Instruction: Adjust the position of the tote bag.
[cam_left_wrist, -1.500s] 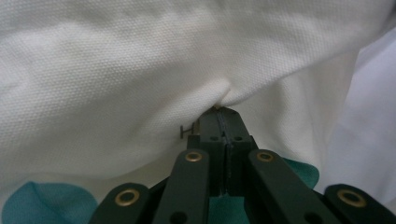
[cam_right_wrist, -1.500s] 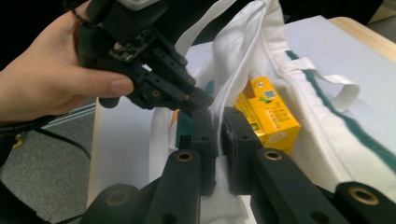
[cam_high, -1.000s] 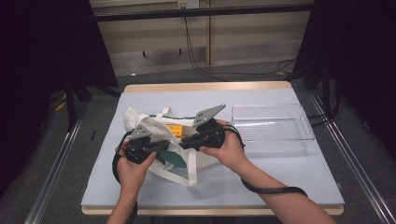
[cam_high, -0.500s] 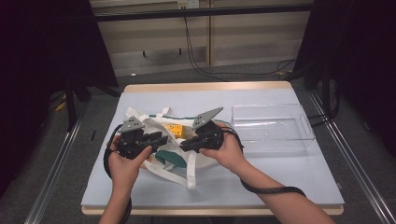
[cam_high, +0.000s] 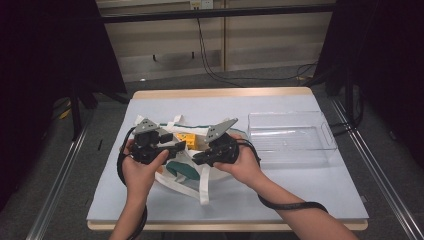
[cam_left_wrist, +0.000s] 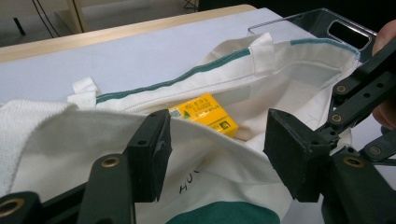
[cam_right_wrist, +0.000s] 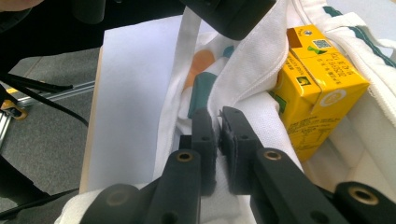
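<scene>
your left gripper (cam_left_wrist: 212, 154), jaws just opened and empty, faces the yellow carton (cam_left_wrist: 205, 113) lying lengthwise straight ahead in the bag (cam_left_wrist: 289, 74); right gripper (cam_right_wrist: 219, 130) pinches the bag's edge.

We see a tote bag (cam_left_wrist: 224, 177) of coarse, matt off-white woven cloth, trimmed with green edging and smooth printed patches. Inside it lies a carton (cam_right_wrist: 315, 88) of glossy yellow printed card. The left gripper (cam_left_wrist: 215, 149) and right gripper (cam_right_wrist: 219, 135) are matt black, apparently plastic, with brass-coloured rivets; their fingers (cam_left_wrist: 152, 149) carry dull, rubbery-looking pads. The tray (cam_high: 290, 137) is clear, glossy plastic. The bench (cam_high: 300, 185) bears a smooth, matt pale-blue sheet over a light wooden edge.
</scene>
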